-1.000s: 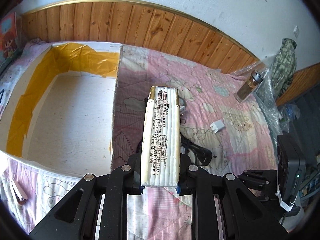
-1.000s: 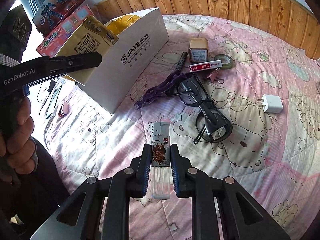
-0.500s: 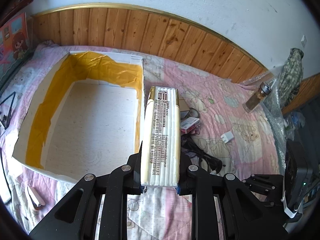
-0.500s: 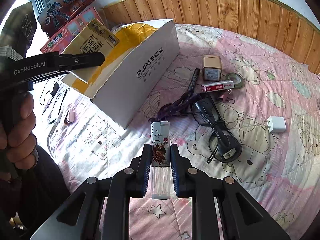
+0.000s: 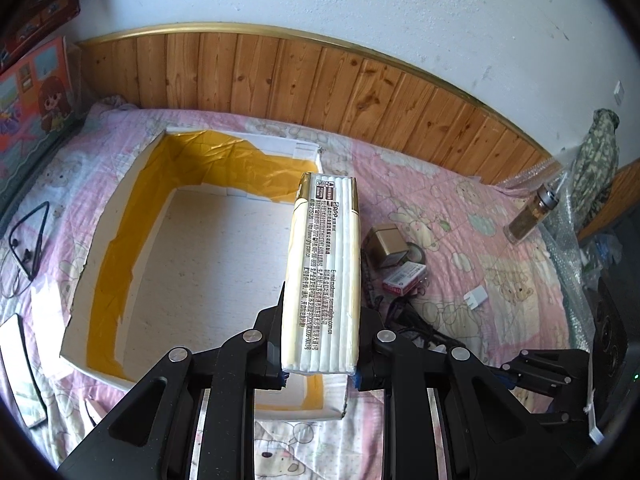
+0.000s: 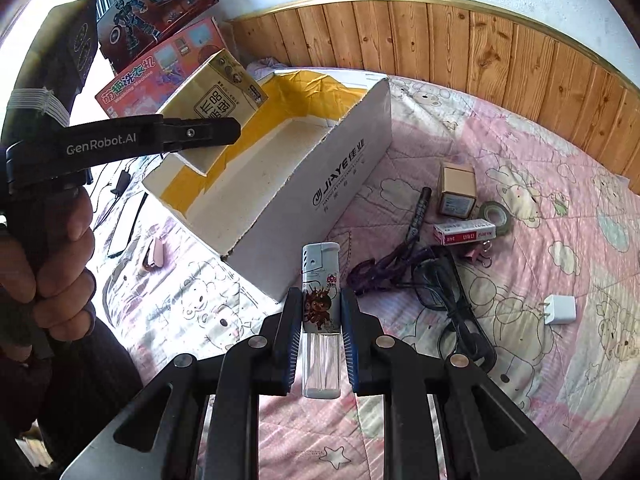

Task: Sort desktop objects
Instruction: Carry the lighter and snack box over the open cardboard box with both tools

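Two grippers carry items toward an open box.
The left gripper [image 5: 320,376] pinches a tissue pack [image 5: 324,272] above the box [image 5: 120,216]; the right gripper [image 6: 320,344] pinches a lighter [image 6: 321,300] just beside it (outside). Next, probably: lower and release inside. The box now sits more fully beneath the pack than a second ago.

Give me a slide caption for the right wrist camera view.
Right gripper holds a lighter near the open cardboard box on a pink quilt.
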{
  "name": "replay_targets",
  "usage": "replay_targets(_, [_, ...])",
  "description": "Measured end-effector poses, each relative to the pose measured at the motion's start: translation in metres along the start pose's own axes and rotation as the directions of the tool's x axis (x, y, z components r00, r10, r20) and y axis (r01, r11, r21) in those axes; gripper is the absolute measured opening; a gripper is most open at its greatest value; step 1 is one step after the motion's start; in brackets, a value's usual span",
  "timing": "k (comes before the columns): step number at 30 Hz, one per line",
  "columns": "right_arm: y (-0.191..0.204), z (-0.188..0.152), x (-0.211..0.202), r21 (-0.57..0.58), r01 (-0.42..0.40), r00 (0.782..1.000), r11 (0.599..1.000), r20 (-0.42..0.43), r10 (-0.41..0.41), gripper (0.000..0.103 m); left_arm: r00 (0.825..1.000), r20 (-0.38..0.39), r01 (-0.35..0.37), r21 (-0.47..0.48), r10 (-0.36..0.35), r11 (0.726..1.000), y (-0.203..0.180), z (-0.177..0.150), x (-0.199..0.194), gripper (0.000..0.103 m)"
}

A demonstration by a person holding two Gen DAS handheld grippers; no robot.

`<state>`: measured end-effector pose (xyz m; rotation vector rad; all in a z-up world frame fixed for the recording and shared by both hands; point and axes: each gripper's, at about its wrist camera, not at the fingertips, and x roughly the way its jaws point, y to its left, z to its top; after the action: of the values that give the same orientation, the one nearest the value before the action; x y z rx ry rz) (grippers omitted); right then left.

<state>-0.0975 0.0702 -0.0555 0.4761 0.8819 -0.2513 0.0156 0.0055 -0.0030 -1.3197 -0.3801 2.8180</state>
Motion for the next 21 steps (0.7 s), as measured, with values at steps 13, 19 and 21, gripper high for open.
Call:
replay_targets(13, [0.025,0.041,0.011,-0.083,0.002,1.000,0.997,0.009,-0.002,0.020,0.999,0.005,-0.035,-0.061,0.035,0.998,0.030,0.018,0.011,0.022])
replay_targets(19, [0.035,0.058,0.017,-0.116,0.000,1.000,0.993,0.013,0.002,0.020,0.999,0.008,-0.051,-0.081,0.052,0.995,0.039,0.025,0.016,0.022])
replay_targets(21, [0.038,0.063,0.019,-0.126,0.000,1.000,0.992,0.014,0.002,0.020,0.998,0.009,-0.059,-0.091,0.060,0.994,0.043,0.029,0.018,0.022])
